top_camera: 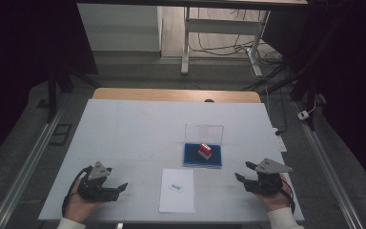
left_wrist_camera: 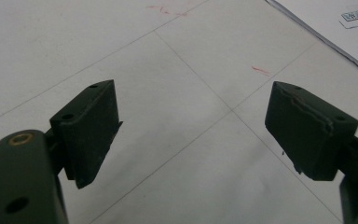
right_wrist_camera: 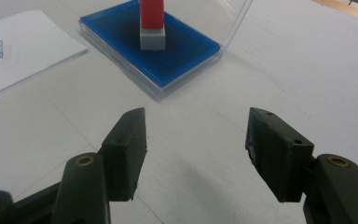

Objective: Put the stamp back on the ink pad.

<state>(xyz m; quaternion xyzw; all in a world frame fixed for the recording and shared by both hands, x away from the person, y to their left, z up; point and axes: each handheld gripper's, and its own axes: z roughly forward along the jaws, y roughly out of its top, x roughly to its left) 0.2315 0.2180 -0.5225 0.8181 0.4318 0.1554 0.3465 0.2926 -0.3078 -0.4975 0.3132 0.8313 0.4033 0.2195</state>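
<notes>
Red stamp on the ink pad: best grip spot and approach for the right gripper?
Grip the stamp on its red upper body, jaws across its narrow sides, coming from the front or above. It stands upright on the blue ink pad, and the clear lid is raised behind it, probably blocking the far side. The right gripper is open and facing it.

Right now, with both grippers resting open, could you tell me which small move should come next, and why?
Probably ease the right gripper forward toward the red stamp standing on the blue ink pad: its jaws are open, empty and already facing it.
</notes>
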